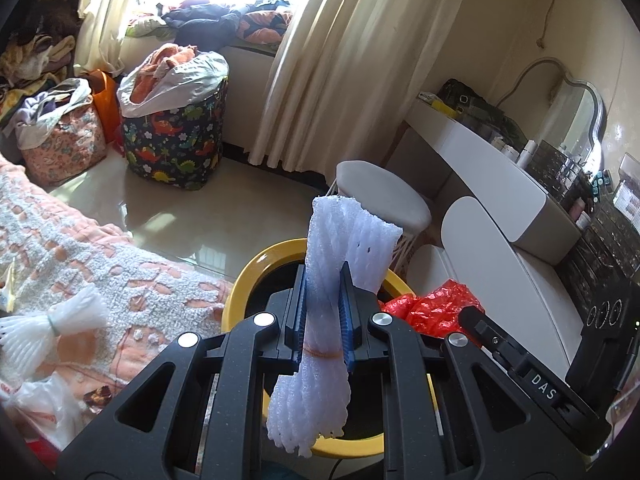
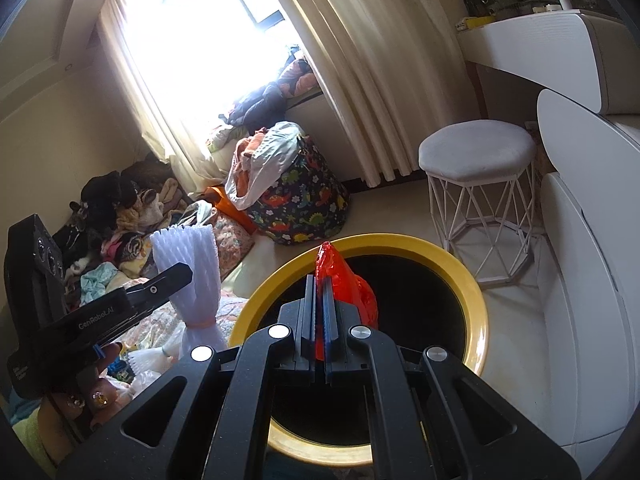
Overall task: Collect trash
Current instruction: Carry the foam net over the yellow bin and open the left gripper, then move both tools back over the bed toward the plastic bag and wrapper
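My left gripper (image 1: 323,276) is shut on a white foam net sleeve (image 1: 340,248) and holds it upright over the yellow-rimmed black bin (image 1: 256,268). The sleeve also shows in the right wrist view (image 2: 192,268). My right gripper (image 2: 319,280) is shut on a red plastic bag (image 2: 340,276) and holds it above the bin's opening, near the rim (image 2: 472,280). The red bag shows in the left wrist view (image 1: 436,308) to the right of the sleeve. Another white foam net (image 1: 60,320) and a plastic bag (image 1: 44,412) lie on the bed.
The bed with a peach and white cover (image 1: 100,264) is to the left. A white stool (image 2: 480,164) and a white dresser (image 2: 560,40) stand to the right of the bin. A dinosaur-print laundry bag (image 1: 176,136) and piles of clothes lie by the window.
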A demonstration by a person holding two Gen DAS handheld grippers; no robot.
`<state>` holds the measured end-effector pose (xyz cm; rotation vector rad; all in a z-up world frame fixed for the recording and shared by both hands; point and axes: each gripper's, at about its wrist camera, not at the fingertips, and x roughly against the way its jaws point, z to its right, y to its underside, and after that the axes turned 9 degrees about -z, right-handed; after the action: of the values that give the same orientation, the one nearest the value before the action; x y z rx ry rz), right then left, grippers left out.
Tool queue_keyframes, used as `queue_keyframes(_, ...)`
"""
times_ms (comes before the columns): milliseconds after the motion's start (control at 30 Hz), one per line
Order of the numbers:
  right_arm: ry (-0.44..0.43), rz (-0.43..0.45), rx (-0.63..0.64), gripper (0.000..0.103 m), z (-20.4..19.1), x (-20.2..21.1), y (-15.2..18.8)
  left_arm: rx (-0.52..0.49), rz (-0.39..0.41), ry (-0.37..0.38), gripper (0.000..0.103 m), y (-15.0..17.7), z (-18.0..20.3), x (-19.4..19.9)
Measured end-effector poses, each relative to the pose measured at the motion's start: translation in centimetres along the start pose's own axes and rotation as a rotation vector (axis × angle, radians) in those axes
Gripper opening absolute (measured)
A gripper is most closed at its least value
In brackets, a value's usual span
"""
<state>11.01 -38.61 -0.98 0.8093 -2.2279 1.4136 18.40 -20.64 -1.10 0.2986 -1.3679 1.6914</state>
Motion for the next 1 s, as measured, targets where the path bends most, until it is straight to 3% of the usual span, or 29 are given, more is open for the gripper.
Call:
queue_keyframes(167, 0.011, -0.006, -0.013, 0.004, 0.8, -0.3, 0.1, 0.003, -0.008, 0.015, 0.012, -0.1, 0.6, -1.3)
queue_keyframes(200, 0.012, -0.007, -0.011, 0.004, 0.9, -0.3, 0.1, 0.014, -0.006, 0.014, 0.027, -0.1, 0.4, -1.4)
queue_keyframes(233, 0.021, -0.009, -0.011, 0.014, 0.9, -0.3, 0.0, 0.033, -0.004, 0.007, 0.037, -0.1, 0.0, -1.5)
queue_keyframes(267, 0.035, -0.006, -0.015, 0.034, 0.9, -0.3, 0.0, 0.056, 0.002, -0.007, 0.061, 0.0, -0.4, -1.4)
queue_keyframes(300, 0.044, 0.001, -0.02, 0.046, 0.9, -0.2, 0.1, 0.079, 0.008, -0.017, 0.07, 0.2, -1.0, -1.3)
queue_keyframes(333, 0.041, 0.012, -0.025, 0.056, 0.9, -0.1, 0.1, 0.098, 0.011, -0.014, 0.07, 0.5, -1.5, -1.0)
queue_keyframes(433, 0.044, 0.022, 0.002, 0.056, 0.4, -0.1, 0.2, 0.121, 0.024, -0.04, 0.084, 1.1, -2.9, 0.1)
queue_keyframes(567, 0.025, 0.018, 0.034, 0.063, -0.6, -0.5, 0.5, 0.128, 0.054, -0.08, 0.091, 2.3, -4.2, 2.3)
queue_keyframes(1000, -0.086, -0.031, 0.152, 0.071, -6.0, -1.3, 1.7, 0.117, 0.136, -0.191, 0.091, 4.8, -7.8, 8.3)
